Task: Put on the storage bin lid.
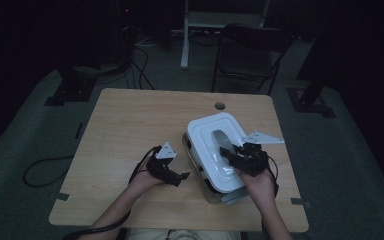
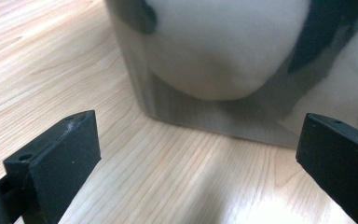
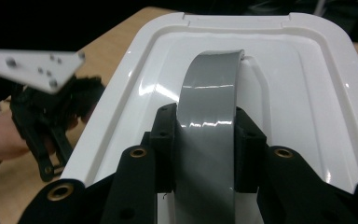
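The wooden worktop [image 1: 130,120] carries one big thing: a box-shaped container [image 1: 203,172] with a white lid [image 1: 207,135] and shiny metal-looking walls, standing on the person's right half, near the front and right edges. To the left and behind it the worktop lies bare, so there is plenty of room that way; a small round hole [image 1: 220,106] sits at the far edge.

A grey arched handle [image 3: 209,93] runs along the middle of the lid. The right gripper [image 3: 205,135] is clenched on this handle, one black pad on each flank of the strap, coming in from the near end. That looks like the natural hold for lifting the lid straight up, since the handle sits at the lid's centre and should keep it level.

The left gripper [image 1: 172,175] rests just beside the container's left wall, low on the worktop, jaws spread wide with nothing between them (the wall's corner faces them, not yet touched). It seems placed to steady the base should the lid stick. The container's closeness to the front edge leaves little slack for sliding toward the person.
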`<state>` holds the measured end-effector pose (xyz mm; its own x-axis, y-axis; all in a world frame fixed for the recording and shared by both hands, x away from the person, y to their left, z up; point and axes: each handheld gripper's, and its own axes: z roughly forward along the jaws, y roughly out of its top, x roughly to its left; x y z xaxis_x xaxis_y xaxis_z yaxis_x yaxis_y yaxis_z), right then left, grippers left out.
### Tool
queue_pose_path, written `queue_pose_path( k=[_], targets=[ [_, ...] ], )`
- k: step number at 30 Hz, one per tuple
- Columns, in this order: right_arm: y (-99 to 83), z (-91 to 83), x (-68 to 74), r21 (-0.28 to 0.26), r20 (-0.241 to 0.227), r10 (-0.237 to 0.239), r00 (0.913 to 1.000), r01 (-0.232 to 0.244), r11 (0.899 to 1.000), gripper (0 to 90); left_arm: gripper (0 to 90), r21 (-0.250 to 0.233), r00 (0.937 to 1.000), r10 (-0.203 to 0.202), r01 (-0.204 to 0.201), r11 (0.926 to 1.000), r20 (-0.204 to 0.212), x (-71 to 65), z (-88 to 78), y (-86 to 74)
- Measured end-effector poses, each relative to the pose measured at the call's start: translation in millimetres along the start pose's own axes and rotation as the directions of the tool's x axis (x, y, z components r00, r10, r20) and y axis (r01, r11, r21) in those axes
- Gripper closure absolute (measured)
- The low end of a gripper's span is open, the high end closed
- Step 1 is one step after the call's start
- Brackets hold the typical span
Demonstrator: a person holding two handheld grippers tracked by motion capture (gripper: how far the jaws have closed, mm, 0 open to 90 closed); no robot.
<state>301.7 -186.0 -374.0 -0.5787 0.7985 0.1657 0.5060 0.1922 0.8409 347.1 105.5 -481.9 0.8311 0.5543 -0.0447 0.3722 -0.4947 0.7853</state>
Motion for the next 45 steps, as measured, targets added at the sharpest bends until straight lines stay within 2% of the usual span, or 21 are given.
queue_pose_path(
  k=[4,7,12,17,23,26,28,31,33,34,36,39,41,45],
  targets=[
    [-0.3,11.8,6.0,0.034,-0.030,-0.004,0.9996,0.005,0.999,67.4,0.4,-0.001,0.9997,-0.022,0.022,0.9998,-0.014,4.3,-8.6,-6.3],
    [1.1,12.8,8.3,0.045,-0.007,-0.011,0.9999,0.011,0.999,67.4,0.4,0.001,0.9991,-0.036,0.037,0.9993,-0.020,6.6,-13.3,-11.4],
    [-1.5,17.0,7.4,0.083,-0.023,-0.008,0.9997,0.009,0.997,67.4,0.4,0.005,0.9984,-0.051,0.051,0.9987,-0.023,8.1,-15.4,-17.2],
    [-4.3,21.2,8.8,0.100,-0.004,-0.013,0.9999,0.013,0.995,67.3,0.4,0.012,0.9984,-0.053,0.053,0.9985,-0.021,6.4,-14.5,-20.5],
    [-7.3,24.7,11.1,0.108,-0.007,-0.004,1.0000,0.005,0.994,67.5,0.4,0.010,0.9981,-0.057,0.057,0.9983,-0.025,5.7,-14.5,-21.0],
    [-10.4,26.8,9.2,0.118,-0.036,0.023,0.9991,-0.018,0.993,68.2,0.4,0.014,0.9983,-0.054,0.054,0.9984,-0.025,4.4,-14.8,-21.2],
    [-12.2,27.5,11.2,0.116,-0.028,0.005,0.9996,-0.002,0.993,68.3,0.4,0.012,0.9984,-0.053,0.053,0.9985,-0.022,3.9,-14.8,-21.4],
    [-15.1,28.0,10.9,0.111,-0.028,0.014,0.9995,-0.011,0.994,68.4,0.4,0.013,0.9987,-0.048,0.049,0.9987,-0.019,2.4,-14.8,-22.0],
    [-14.2,28.8,11.2,0.118,-0.026,-0.008,0.9996,0.011,0.993,68.3,0.4,0.019,0.9989,-0.044,0.045,0.9988,-0.018,1.6,-14.4,-22.8],
    [-14.5,28.4,9.4,0.118,-0.034,0.002,0.9994,0.002,0.993,68.3,0.4,0.021,0.9989,-0.044,0.044,0.9988,-0.019,1.6,-15.0,-23.0],
    [-14.4,28.8,11.7,0.121,-0.023,-0.016,0.9996,0.019,0.992,68.3,0.4,0.010,0.9982,-0.056,0.057,0.9983,-0.019,3.0,-16.6,-22.9],
    [-13.3,29.0,10.0,0.125,-0.029,-0.011,0.9995,0.014,0.992,68.2,0.4,0.004,0.9973,-0.068,0.068,0.9976,-0.027,5.3,-16.7,-21.8],
    [-12.6,29.4,11.5,0.126,-0.023,-0.024,0.9995,0.026,0.992,68.0,0.4,-0.002,0.9971,-0.069,0.069,0.9976,-0.033,6.3,-16.9,-20.1],
    [-11.6,29.3,11.8,0.127,-0.015,-0.026,0.9995,0.028,0.992,67.0,0.4,-0.012,0.9967,-0.078,0.078,0.9969,-0.023,7.1,-15.5,-17.1]
  ],
)
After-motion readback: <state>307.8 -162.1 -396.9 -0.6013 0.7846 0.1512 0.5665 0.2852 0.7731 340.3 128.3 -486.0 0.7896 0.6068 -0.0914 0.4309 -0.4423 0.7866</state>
